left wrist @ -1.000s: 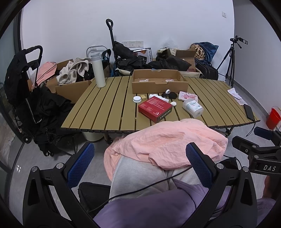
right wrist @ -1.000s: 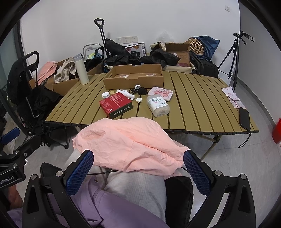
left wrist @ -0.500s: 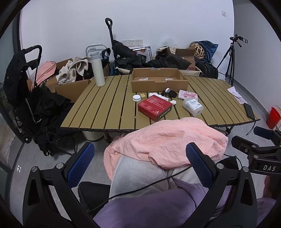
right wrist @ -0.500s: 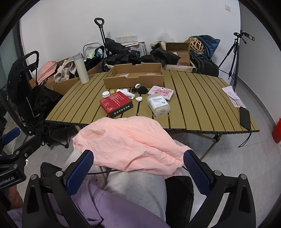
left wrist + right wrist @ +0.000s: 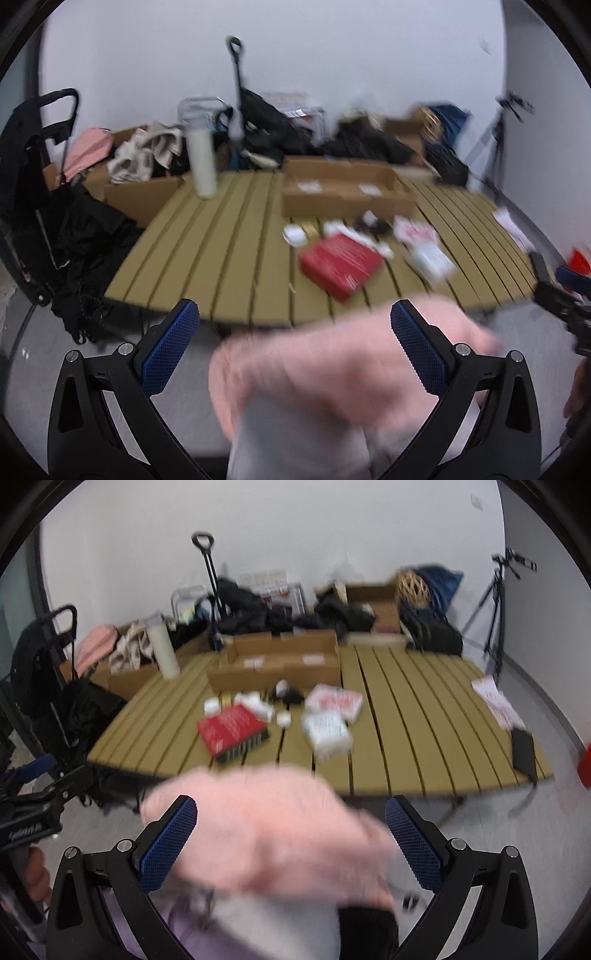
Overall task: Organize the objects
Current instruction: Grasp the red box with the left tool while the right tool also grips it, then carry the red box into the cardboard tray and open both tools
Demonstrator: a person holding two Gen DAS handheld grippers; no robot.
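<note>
Both views are blurred by motion. A slatted wooden table (image 5: 221, 251) (image 5: 413, 716) holds a red box (image 5: 340, 264) (image 5: 232, 731), a white tub lying on its side (image 5: 430, 260) (image 5: 327, 731), a pink-and-white packet (image 5: 334, 701), small white jars (image 5: 294, 234) and an open cardboard tray (image 5: 343, 192) (image 5: 277, 661). My left gripper (image 5: 295, 343) and right gripper (image 5: 291, 834) are both open and empty, held in front of the table's near edge above a pink cloth (image 5: 332, 369) (image 5: 266, 830) on the person's lap.
A tall white bottle (image 5: 201, 166) (image 5: 162, 650) stands at the table's far left. A black phone (image 5: 524, 749) lies at the right edge. Bags, boxes and clothes crowd the far wall. A tripod (image 5: 495, 602) stands at the right, a black cart (image 5: 33, 177) at the left.
Both grippers have lifted and moved toward the table; it sits larger and lower in both views, now blurred. Both stay open.
</note>
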